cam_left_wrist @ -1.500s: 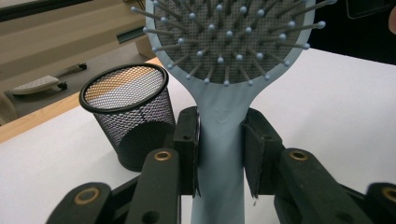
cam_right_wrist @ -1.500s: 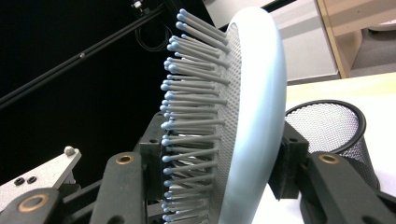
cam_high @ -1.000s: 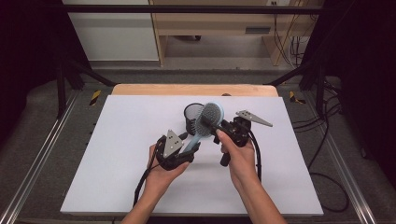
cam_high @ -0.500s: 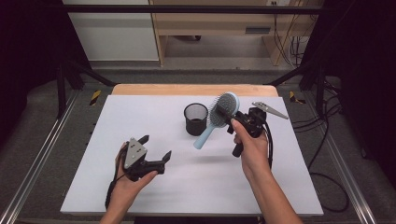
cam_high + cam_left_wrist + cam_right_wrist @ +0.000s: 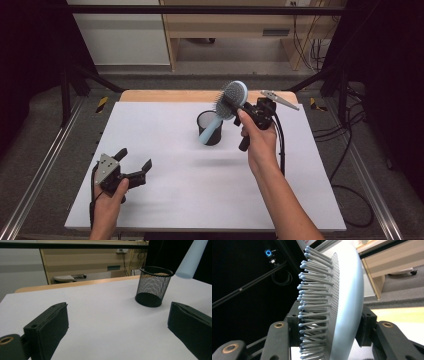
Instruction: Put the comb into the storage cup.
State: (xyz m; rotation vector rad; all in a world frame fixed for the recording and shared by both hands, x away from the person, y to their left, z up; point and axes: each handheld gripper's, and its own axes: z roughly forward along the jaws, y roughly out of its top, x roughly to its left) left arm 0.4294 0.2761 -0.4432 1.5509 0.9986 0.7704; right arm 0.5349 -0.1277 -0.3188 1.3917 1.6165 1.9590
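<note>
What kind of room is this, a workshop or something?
Most likely a lab bench set up for recording hand work. A white table sits inside a black metal frame, loose cables trail over the grey floor, and a person works with a hand-held gripper in each hand.

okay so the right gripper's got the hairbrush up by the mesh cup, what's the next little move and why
Probably lower the hairbrush handle-first into the mesh cup. The right gripper clamps the brush head, the handle tip hangs at the cup's rim, and the left gripper, jaws just opened, sits empty and well clear.

High view looks down; left gripper view shares its mesh cup (image 5: 209, 127) (image 5: 153, 286).
</note>
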